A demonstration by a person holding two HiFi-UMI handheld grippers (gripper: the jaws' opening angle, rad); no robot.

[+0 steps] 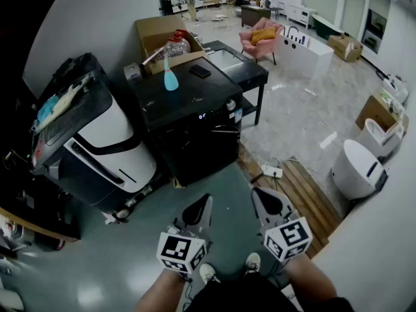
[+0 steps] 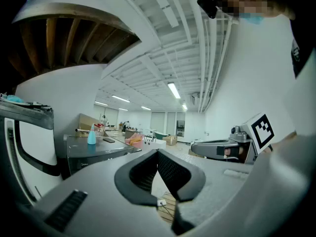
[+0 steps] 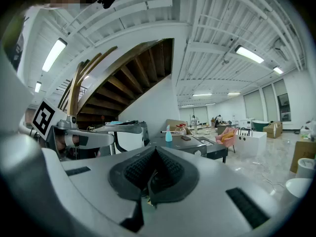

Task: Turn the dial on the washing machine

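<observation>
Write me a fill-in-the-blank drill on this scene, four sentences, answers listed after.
1. The left hand-held gripper and the right hand-held gripper both have their jaws ____.
2. The spray bottle standing on the washing machine is ____.
3. Facing the machine, the dial sits at the ____ end of its control panel.
4. The armchair behind is ____.
Missing words: shut, blue, right, pink.

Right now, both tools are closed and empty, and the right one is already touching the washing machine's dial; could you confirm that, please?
Not quite. The right tool is not touching the dial; the head view shows it held low, well apart from the washing machine. It and the left tool are closed and empty, as you said.
</observation>
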